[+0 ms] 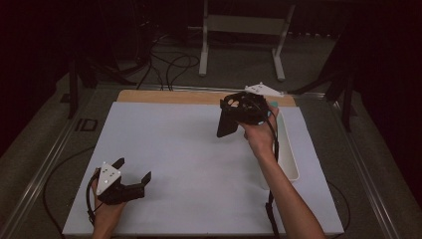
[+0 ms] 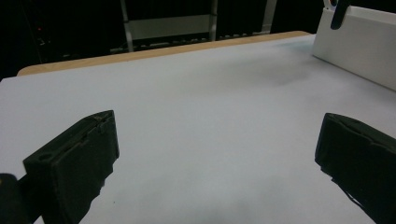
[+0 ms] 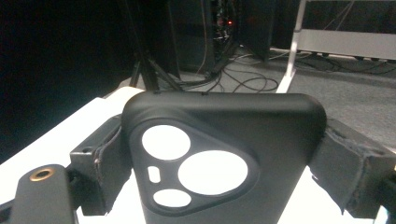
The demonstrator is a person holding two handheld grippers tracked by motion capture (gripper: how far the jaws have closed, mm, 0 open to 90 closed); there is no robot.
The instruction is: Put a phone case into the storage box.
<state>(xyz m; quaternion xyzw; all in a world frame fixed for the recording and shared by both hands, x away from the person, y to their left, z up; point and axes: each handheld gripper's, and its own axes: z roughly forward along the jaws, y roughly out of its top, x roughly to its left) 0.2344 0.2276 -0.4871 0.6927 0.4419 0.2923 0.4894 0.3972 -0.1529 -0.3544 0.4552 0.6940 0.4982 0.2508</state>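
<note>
A black phone case point(image 1: 226, 124) with camera cut-outs hangs in the air over the far right part of the white mat point(image 1: 199, 149). My right gripper point(image 1: 235, 106) is shut on the case's upper end. In the right gripper view the case point(image 3: 280, 154) fills the space between both pads, its cut-outs facing the camera, and the right gripper point(image 3: 226, 165) clamps its two sides. My left gripper point(image 1: 133, 171) rests low at the near left of the mat, open and with nothing in it. In the left gripper view the left gripper point(image 2: 217, 163) has its jaws spread wide over bare mat.
A long white bin point(image 1: 288, 149) stands along the mat's right edge, just under my right forearm; its wall point(image 2: 359, 51) shows at the far right. A wooden table edge point(image 1: 164, 96) runs along the back. Cables and a white stand point(image 1: 244, 25) lie on the floor beyond.
</note>
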